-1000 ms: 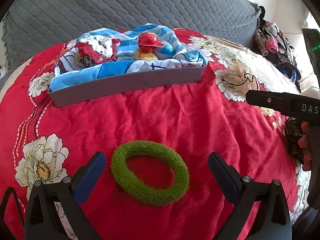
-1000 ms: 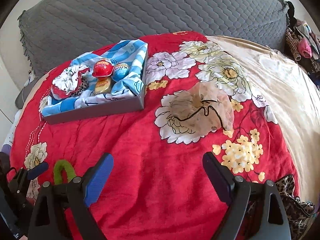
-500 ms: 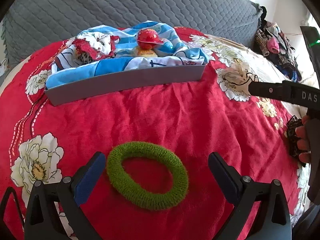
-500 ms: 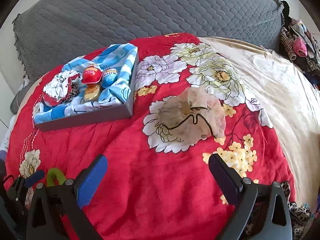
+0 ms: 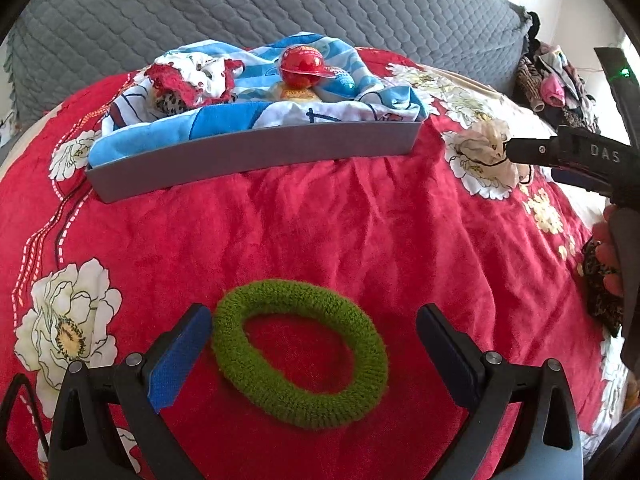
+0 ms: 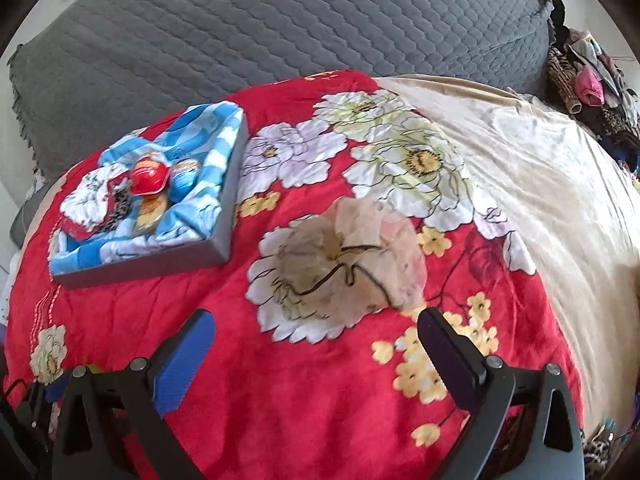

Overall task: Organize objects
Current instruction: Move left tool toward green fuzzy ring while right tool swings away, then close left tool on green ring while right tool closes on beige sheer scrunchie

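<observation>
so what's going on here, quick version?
A person is tidying small things off a red blanket into a grey tray. The left hand-held gripper is open around a green hair tie, not gripping it. The right hand-held gripper, jaws just opened wide and empty, faces a sheer beige scrunchie.

Layout on the bed. A blanket [image 5: 320,220] covers the bed's near part; a quilted cover [image 6: 280,32] lies behind it. The tray [image 5: 256,156] rests on the blanket toward its far side and holds a folded cloth [image 5: 224,120], on which sit a round capsule [image 5: 301,65] and a scrunchie [image 5: 188,84]. The knitted ring [image 5: 300,354] lies flat on the blanket before the tray, between the left gripper's [image 5: 312,356] fingers. A sheer pouch [image 6: 352,264] lies right of the tray, ahead of the right gripper [image 6: 316,356].
</observation>
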`<state>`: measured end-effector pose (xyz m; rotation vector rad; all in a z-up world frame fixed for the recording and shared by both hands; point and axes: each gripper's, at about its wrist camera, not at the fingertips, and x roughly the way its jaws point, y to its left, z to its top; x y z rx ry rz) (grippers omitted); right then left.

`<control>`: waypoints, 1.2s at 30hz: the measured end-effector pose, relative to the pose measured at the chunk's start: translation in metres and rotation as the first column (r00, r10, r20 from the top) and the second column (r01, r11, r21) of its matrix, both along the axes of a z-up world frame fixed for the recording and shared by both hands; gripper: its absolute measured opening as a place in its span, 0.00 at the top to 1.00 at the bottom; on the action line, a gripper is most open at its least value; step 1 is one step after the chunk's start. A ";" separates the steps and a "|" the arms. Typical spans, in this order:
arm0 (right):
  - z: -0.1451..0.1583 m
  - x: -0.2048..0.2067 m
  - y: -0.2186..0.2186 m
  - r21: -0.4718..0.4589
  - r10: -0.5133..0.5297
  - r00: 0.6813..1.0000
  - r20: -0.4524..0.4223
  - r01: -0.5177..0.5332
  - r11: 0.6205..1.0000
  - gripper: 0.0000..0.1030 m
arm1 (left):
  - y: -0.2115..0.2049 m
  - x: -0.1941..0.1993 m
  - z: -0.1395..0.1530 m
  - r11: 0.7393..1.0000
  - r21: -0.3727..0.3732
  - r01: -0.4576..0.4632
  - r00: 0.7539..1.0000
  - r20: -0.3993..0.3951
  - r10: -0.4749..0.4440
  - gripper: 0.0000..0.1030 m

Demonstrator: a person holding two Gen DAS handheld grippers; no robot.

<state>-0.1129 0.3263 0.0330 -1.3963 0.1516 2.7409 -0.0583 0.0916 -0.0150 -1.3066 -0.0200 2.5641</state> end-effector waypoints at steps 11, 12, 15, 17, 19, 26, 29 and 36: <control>-0.014 -0.019 0.011 0.029 -0.014 1.000 0.020 0.014 0.999 0.01 | -0.004 -0.004 -0.008 1.000 0.014 -0.017 1.000 0.018 0.017 0.01; -0.016 -0.021 0.011 0.038 -0.016 1.000 0.019 0.015 0.999 0.01 | -0.004 -0.005 -0.009 1.000 0.017 -0.016 1.000 0.020 0.016 0.01; -0.018 -0.026 0.013 0.043 -0.018 1.000 0.020 0.017 0.999 0.01 | -0.004 -0.005 -0.011 1.000 0.016 -0.016 1.000 0.024 0.016 0.01; -0.020 -0.028 0.014 0.045 -0.019 1.000 0.019 0.018 0.999 0.01 | -0.004 -0.006 -0.013 1.000 0.016 -0.019 0.999 0.027 0.019 0.01; -0.023 -0.032 0.016 0.045 -0.024 0.999 0.022 0.023 0.999 0.01 | -0.004 -0.006 -0.014 1.000 0.018 -0.019 0.999 0.029 0.019 0.01; -0.030 -0.041 0.017 0.049 -0.017 0.999 0.029 0.015 0.999 0.01 | -0.005 -0.004 -0.014 1.000 0.029 -0.006 1.000 0.026 0.006 0.01; -0.033 -0.044 0.016 0.052 -0.012 0.999 0.034 0.010 0.999 0.01 | -0.007 -0.003 -0.013 0.999 0.038 -0.007 1.000 0.029 0.006 0.01; -0.040 -0.048 0.013 0.058 -0.004 0.999 0.047 0.002 0.998 0.01 | -0.007 -0.001 -0.015 0.999 0.036 -0.001 1.000 0.030 0.000 0.01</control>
